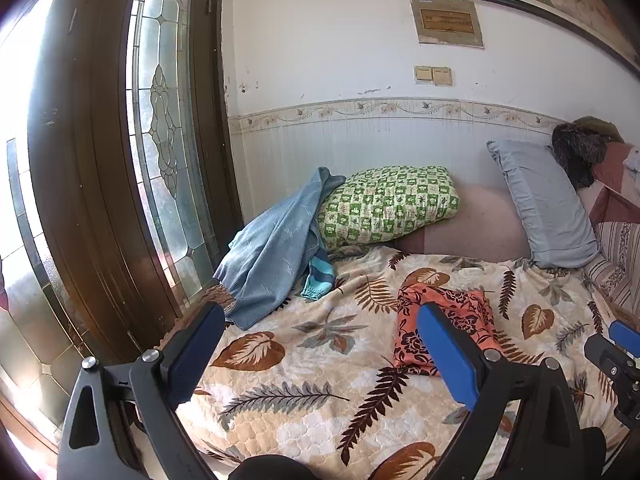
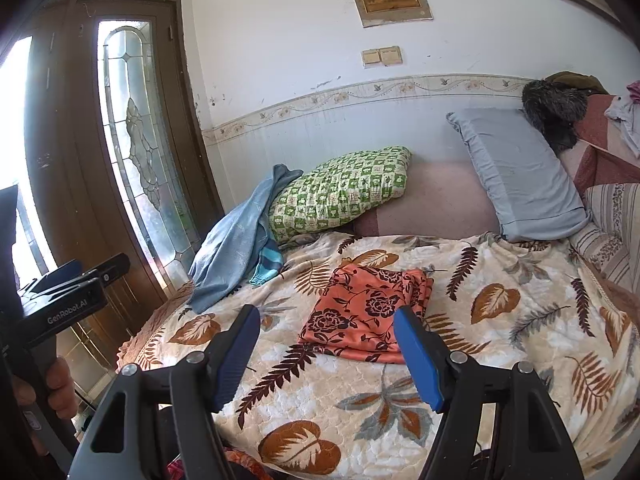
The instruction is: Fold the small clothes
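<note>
Hovering with both the left gripper (image 1: 320,344) and right gripper (image 2: 328,344) fingers spread and empty over the folded orange floral cloth (image 2: 366,316) on the leaf-print bedspread (image 2: 500,360); a careless regrasp could drag the fold open.

The orange garment (image 2: 366,316) printed with dark flowers lies folded into a flat, roughly square packet on my bed's leaf-patterned quilt (image 2: 500,380), just beyond my tongs and touched by neither pair. Its near edge is a smooth fold; its far right corner shows bunched, rumpled layers. Farther back, toward the door side of the bed, a light blue garment (image 2: 232,256) lies unfolded in a loose heap, draped up against a green checked pillow (image 2: 340,192), with a turquoise striped cuff (image 2: 266,266) poking out beneath it.
</note>
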